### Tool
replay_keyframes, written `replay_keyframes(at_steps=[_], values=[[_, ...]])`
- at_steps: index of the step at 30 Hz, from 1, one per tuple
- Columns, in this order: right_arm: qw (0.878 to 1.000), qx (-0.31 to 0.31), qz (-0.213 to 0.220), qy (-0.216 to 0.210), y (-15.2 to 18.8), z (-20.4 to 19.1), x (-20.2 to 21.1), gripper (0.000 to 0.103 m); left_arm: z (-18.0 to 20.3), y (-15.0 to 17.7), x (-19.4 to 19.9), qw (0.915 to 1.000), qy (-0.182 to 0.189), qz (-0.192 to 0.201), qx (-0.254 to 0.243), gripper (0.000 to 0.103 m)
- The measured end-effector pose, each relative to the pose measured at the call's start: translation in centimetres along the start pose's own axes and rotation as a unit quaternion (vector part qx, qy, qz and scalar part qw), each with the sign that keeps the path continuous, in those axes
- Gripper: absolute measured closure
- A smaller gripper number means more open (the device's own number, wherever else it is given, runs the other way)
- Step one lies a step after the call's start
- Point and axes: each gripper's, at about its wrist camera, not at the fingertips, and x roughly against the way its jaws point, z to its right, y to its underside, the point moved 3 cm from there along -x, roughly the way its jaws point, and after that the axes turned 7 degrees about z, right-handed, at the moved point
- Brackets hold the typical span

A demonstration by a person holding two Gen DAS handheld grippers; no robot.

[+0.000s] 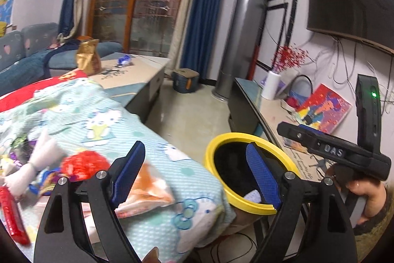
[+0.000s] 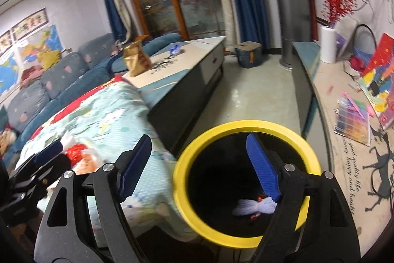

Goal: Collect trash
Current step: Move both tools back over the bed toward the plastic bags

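Now | left tool (image 1: 194, 174) open, empty | right tool (image 2: 199, 169) open, empty over yellow-rimmed bin (image 2: 243, 130) | red crumpled wrapper (image 1: 83, 164) lower left on bench cloth (image 1: 147, 139), nearer left tool

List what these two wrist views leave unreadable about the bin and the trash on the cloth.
- Bin contents: right wrist view shows only a pale crumpled piece; the rest is lost in darkness and partly behind the right gripper.
- Trash pile on the patterned cloth: motion-blurred in the left wrist view.
- Orange packet: partly hidden behind a finger of the left gripper; print unreadable.
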Motion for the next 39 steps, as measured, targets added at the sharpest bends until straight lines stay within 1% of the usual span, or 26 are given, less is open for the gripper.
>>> replay_keyframes(at_steps=[11,21,25,31,34,39], values=[[0.998,0.036,-0.009,-0.050,0.6,-4.6,-0.2,0.032,-4.0,-0.9,2.2,0.9984,-0.046,0.025,0.020,0.022],[0.992,0.081,-0.029,-0.097,1.8,-9.8,-1.0,0.032,-8.3,-0.9,4.3,0.9944,-0.091,0.036,0.042,0.022],[0.987,0.094,-0.044,-0.119,2.4,-12.0,-1.8,0.032,-10.7,-0.6,5.0,0.9914,-0.113,0.031,0.058,0.022],[0.981,0.101,-0.080,-0.145,3.7,-14.3,-3.6,0.031,-14.5,0.2,6.1,0.9851,-0.155,0.018,0.072,0.022],[0.979,0.105,-0.091,-0.147,4.2,-15.1,-4.7,0.031,-16.7,0.8,6.4,0.9806,-0.175,0.002,0.089,0.022],[0.978,0.099,-0.114,-0.146,4.9,-15.9,-7.0,0.031,-19.8,1.9,7.0,0.9742,-0.194,-0.015,0.114,0.023]])
